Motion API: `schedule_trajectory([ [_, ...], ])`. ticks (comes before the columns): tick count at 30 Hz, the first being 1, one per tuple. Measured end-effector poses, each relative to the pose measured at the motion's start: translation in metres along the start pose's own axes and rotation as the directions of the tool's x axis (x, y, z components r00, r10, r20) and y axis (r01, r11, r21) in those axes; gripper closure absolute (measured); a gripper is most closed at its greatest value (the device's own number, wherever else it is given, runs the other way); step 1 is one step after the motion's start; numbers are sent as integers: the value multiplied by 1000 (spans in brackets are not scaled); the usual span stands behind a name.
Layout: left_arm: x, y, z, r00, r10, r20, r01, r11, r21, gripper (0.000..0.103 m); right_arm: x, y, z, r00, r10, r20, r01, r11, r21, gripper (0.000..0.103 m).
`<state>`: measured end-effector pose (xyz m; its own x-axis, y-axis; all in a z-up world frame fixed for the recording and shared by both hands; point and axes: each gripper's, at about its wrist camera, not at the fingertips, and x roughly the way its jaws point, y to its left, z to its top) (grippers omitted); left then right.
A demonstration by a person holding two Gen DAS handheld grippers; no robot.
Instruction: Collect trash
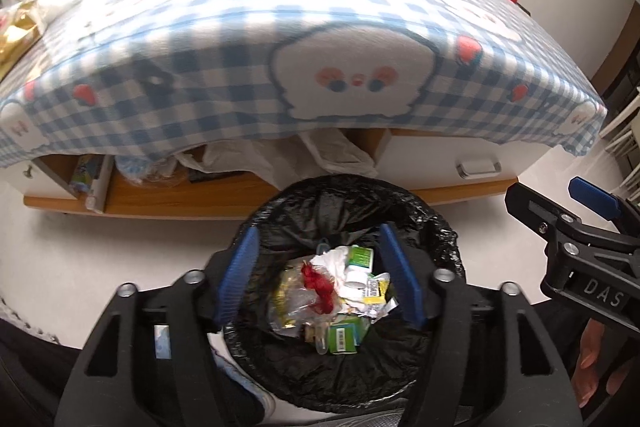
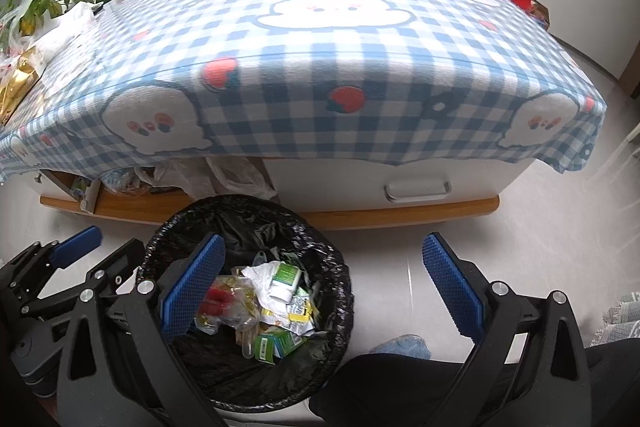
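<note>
You held the left gripper (image 1: 318,277) directly above the bin (image 1: 448,231), in the lower middle of the left wrist view, its blue fingers (image 1: 236,275) parted about halfway with nothing between them, which suggests the spot was chosen so anything let go would fall straight in. The trash (image 1: 340,291) lay piled at the bottom of the black liner: crumpled paper, a small green carton, clear wrappers and a red scrap. Your right gripper (image 2: 320,283) hovered just beside the bin, lower middle of its own view, fingers (image 2: 450,287) spread wide and empty, one over the rim and one over the bare floor (image 2: 540,227). The counter (image 2: 360,39) under its checked cloth filled the upper frame and looked clear of litter in the middle, so collection seemed nearly done.
</note>
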<state>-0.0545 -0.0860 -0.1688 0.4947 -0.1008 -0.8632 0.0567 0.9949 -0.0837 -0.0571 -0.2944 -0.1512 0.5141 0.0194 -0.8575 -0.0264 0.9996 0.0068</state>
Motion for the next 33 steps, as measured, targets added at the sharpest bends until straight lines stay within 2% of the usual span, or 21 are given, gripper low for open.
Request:
schedule_trajectory([
  [4, -22, 16, 2, 998, 46, 36, -46, 999, -10, 23, -17, 17, 2, 999, 16, 31, -15, 999, -38, 8],
  [7, -49, 27, 5, 996, 50, 75, -47, 998, -42, 13, -41, 27, 3, 997, 28, 76, -23, 998, -64, 8],
  [11, -91, 34, 7, 988, 62, 139, -54, 997, -64, 6, -74, 30, 3, 993, 46, 112, -39, 997, -59, 8],
  [24, -180, 28, -11, 978, 68, 196, -64, 998, -28, 6, -172, 27, -12, 974, 62, 216, -46, 996, -76, 8],
  [33, -199, 24, -14, 974, 58, 219, -56, 998, -16, 6, -191, 25, -18, 973, 53, 224, -39, 997, -64, 8],
])
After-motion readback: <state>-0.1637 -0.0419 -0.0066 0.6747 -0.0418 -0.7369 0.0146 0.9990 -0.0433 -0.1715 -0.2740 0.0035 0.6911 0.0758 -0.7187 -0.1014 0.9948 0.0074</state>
